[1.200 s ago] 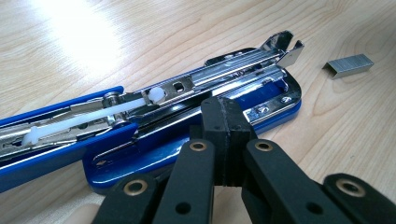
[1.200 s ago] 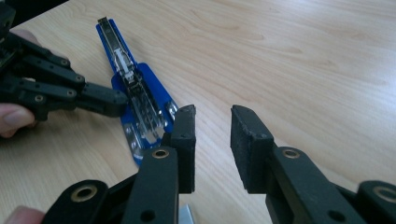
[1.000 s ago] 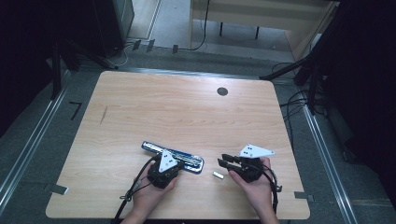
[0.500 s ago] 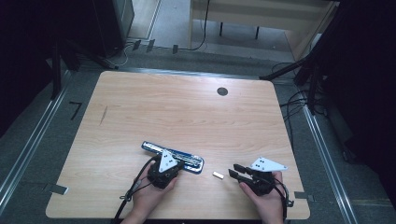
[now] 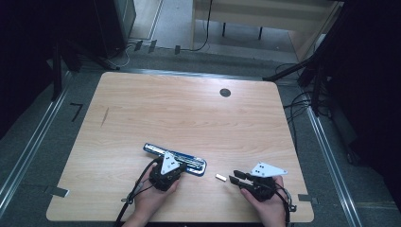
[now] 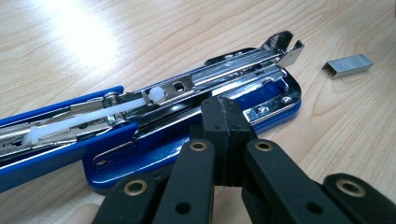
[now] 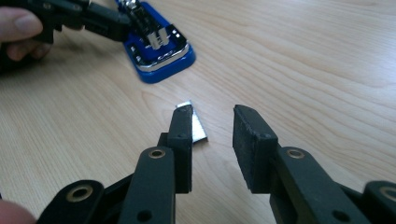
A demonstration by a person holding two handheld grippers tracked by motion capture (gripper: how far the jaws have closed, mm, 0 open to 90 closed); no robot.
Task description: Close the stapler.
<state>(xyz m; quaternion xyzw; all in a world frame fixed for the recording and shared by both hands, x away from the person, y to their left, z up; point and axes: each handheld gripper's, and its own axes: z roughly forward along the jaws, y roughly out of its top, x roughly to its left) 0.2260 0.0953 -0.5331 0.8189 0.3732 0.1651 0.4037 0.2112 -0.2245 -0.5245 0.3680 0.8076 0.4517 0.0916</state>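
While the pale wooden worktop point(image 5: 189, 118) carries an opened blue stapler point(image 5: 175, 159) near its front edge, the left gripper point(image 6: 228, 122) presses clenched jaws onto the stapler's base; the right gripper point(image 7: 212, 135) stands released, with the staple strip point(image 7: 198, 127) just beyond its jaws.

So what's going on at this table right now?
A person is working on an opened blue stapler with two hand-held grippers. The left gripper, jaws shut, rests against the stapler's base, seemingly steadying it. The right gripper hovers with open jaws over a small silver strip of staples lying on the wooden table beside the stapler, not yet gripped.
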